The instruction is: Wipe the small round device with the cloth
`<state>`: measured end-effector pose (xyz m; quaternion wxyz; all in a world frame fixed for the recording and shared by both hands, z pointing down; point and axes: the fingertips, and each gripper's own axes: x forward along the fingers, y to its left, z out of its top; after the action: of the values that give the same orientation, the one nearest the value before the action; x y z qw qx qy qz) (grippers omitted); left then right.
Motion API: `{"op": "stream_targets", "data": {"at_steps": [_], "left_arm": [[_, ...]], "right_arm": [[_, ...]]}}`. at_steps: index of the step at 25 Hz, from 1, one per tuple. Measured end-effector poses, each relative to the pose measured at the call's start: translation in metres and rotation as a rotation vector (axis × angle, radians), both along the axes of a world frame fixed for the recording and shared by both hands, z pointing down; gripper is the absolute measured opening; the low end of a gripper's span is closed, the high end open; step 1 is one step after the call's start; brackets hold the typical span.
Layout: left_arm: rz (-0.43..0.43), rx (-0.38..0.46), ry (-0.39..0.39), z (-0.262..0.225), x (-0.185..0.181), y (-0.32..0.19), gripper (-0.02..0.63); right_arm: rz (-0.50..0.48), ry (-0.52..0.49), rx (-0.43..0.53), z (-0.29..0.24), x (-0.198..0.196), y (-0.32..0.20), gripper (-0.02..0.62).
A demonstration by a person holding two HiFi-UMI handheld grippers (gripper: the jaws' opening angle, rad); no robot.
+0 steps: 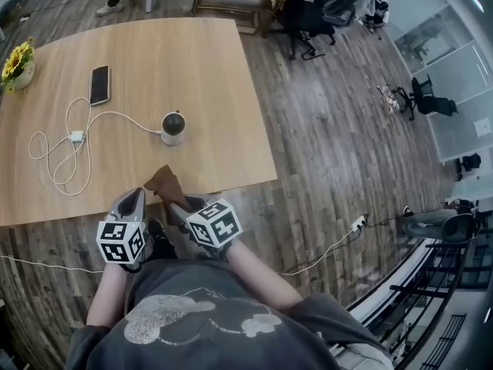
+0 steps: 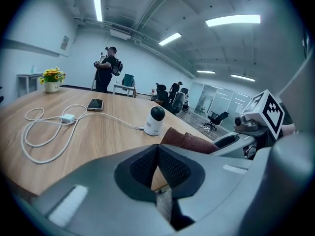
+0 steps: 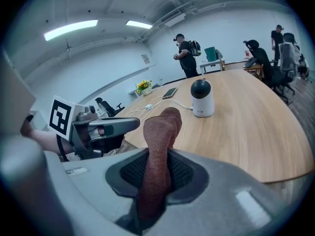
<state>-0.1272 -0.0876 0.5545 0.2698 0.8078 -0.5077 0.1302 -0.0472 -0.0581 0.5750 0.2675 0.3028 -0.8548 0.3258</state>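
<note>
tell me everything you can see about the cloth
The cloth is reddish brown, with a coarse, nubbly weave like terry or knit. It is bunched into a thick folded strip, clamped between the jaws of the right gripper, its rounded free end sticking out past them. It is held at the near edge of the wooden table, pointing toward the small round device but well short of it, touching nothing but the jaws that I can see.

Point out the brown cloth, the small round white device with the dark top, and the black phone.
brown cloth (image 3: 160,140): right gripper view, fold just above the jaws.
small round white device (image 1: 173,126): head view, its dark top.
black phone (image 1: 99,84): head view, screen centre.
</note>
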Motion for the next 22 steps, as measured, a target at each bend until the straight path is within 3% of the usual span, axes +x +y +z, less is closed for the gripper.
{"op": "stream_targets", "data": {"at_steps": [13, 22], "left_arm": [[-0.028, 0.011, -0.037, -0.006, 0.099, 0.124, 0.018], [-0.055, 0.021, -0.064, -0.021, 0.109, 0.163, 0.018]], "right_arm": [[0.030, -0.045, -0.008, 0.007, 0.112, 0.105, 0.078], [0.083, -0.093, -0.011, 0.005, 0.141, 0.130, 0.078]]}}
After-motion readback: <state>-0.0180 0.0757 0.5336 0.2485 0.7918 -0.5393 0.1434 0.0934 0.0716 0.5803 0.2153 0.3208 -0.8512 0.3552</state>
